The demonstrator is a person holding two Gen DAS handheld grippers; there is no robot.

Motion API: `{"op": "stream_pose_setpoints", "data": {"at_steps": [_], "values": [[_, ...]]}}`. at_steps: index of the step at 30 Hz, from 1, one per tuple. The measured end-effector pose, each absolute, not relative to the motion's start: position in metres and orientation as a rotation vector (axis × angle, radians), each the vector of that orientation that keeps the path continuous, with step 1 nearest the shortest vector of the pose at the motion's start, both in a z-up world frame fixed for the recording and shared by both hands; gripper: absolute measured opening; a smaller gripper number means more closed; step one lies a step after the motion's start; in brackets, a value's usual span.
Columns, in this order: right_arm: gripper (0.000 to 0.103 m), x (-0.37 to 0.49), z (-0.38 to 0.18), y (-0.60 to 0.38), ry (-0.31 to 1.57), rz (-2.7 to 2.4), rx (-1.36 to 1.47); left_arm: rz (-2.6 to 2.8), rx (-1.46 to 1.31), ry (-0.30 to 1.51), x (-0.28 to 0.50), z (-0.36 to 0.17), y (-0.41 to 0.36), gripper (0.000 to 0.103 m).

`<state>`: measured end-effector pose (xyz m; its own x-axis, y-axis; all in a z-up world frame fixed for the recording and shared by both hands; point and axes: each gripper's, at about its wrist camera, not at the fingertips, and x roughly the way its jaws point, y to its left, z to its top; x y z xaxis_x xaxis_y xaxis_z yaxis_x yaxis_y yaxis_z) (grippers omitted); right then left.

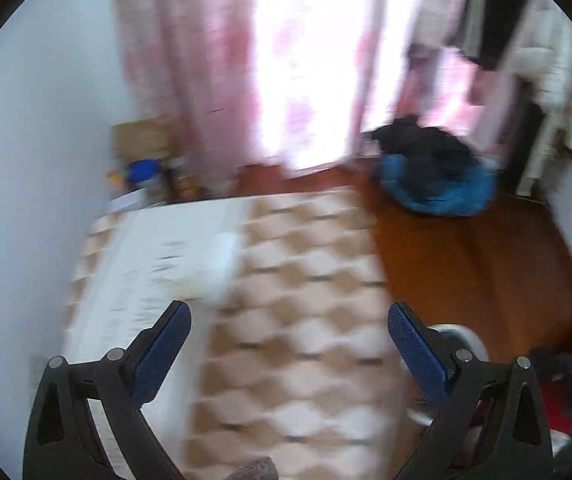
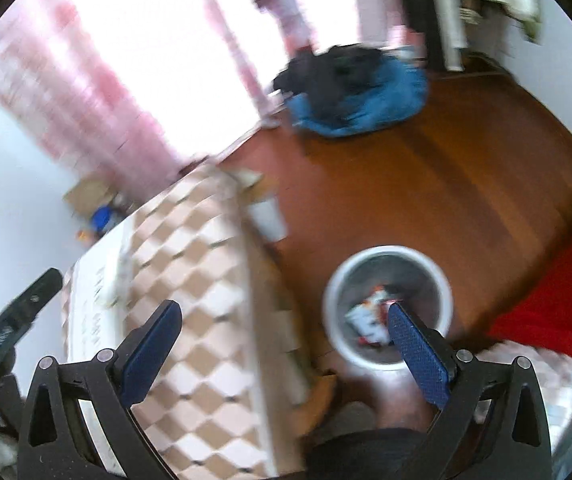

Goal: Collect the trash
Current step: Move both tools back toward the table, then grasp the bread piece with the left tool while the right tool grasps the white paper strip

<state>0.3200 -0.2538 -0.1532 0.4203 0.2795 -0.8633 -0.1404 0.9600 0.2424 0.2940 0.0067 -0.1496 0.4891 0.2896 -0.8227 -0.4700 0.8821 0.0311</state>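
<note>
Two grippers are seen above a checkered surface [image 2: 205, 264], and both sets of jaws are spread wide with nothing held between them. The left gripper [image 1: 289, 356] is aimed along the surface toward the pink curtains [image 1: 189, 60]; the right gripper [image 2: 285, 354] is tilted over the edge of the surface, so that the round white bin [image 2: 386, 256] on the wooden floor [image 2: 466, 168] is seen just beside that edge. Crumpled wrappers [image 2: 368, 316], red and white, are already lying inside the bin.

On the surface, toward its wall side, a sheet of printed paper [image 1: 133, 280] is laid, and a pale, blurred lump [image 1: 209, 268] is resting at the paper's edge; it is taken to be the next piece of trash, though its nature cannot be told through the motion blur. A heap of dark and blue cloth [image 2: 350, 92] is lying on the floor well apart from the surface, near the curtains.

The step in hand is judged to be a return from the bin toward the surface for another pick. For the next move, the left gripper would need to be carried forward and lowered until the pale lump is bracketed by its jaws, after which they would be closed and the lump carried over the surface's edge to the bin
</note>
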Motion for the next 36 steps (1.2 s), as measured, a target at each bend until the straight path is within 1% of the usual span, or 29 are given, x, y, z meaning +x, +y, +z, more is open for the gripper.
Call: {"op": "stream_pose_setpoints", "data": {"at_steps": [4,9,11,12,13,15,17,18,19,20,21,24,28,33,34,35,36], "values": [[0.103,0.325,-0.177,-0.149,1.167,0.383,0.069,0.613,-0.217,1.01,0.265,-0.189,0.082,0.101],[0.103,0.345,-0.234,-0.016,1.286,0.497,-0.027,0.765,-0.264,1.134,0.238,-0.262,0.178,0.101],[0.098,0.355,-0.26,0.033,1.326,0.51,-0.08,0.796,-0.305,1.177,0.229,-0.288,0.207,0.101],[0.09,0.36,-0.274,0.058,1.341,0.52,-0.098,0.811,-0.321,1.196,0.225,-0.299,0.22,0.101],[0.085,0.365,-0.285,0.074,1.358,0.522,-0.112,0.82,-0.33,1.209,0.223,-0.307,0.229,0.101],[0.084,0.374,-0.306,0.105,1.383,0.519,-0.115,0.829,-0.345,1.234,0.22,-0.322,0.245,0.101],[0.075,0.383,-0.32,0.12,1.384,0.512,-0.121,0.821,-0.352,1.247,0.219,-0.33,0.251,0.101],[0.065,0.386,-0.327,0.127,1.386,0.514,-0.119,0.81,-0.354,1.249,0.22,-0.333,0.253,0.101],[0.049,0.389,-0.334,0.133,1.394,0.514,-0.123,0.797,-0.355,1.25,0.221,-0.332,0.252,0.101],[0.042,0.39,-0.337,0.135,1.399,0.51,-0.126,0.782,-0.358,1.251,0.223,-0.33,0.251,0.101],[0.039,0.39,-0.339,0.136,1.398,0.517,-0.124,0.759,-0.366,1.25,0.226,-0.329,0.249,0.101],[0.035,0.39,-0.331,0.122,1.365,0.541,-0.129,0.654,-0.386,1.224,0.243,-0.32,0.237,0.101],[0.035,0.399,-0.315,0.082,1.323,0.491,-0.176,0.504,-0.467,1.188,0.275,-0.315,0.212,0.101],[0.035,0.419,-0.325,0.046,1.356,0.436,-0.186,0.459,-0.555,1.166,0.306,-0.323,0.2,0.099],[0.036,0.423,-0.328,0.042,1.361,0.444,-0.173,0.465,-0.557,1.168,0.311,-0.326,0.199,0.089],[0.036,0.425,-0.331,0.041,1.362,0.448,-0.167,0.466,-0.555,1.172,0.316,-0.33,0.198,0.072],[0.036,0.427,-0.332,0.04,1.359,0.452,-0.157,0.468,-0.552,1.182,0.32,-0.331,0.197,0.064]]}}
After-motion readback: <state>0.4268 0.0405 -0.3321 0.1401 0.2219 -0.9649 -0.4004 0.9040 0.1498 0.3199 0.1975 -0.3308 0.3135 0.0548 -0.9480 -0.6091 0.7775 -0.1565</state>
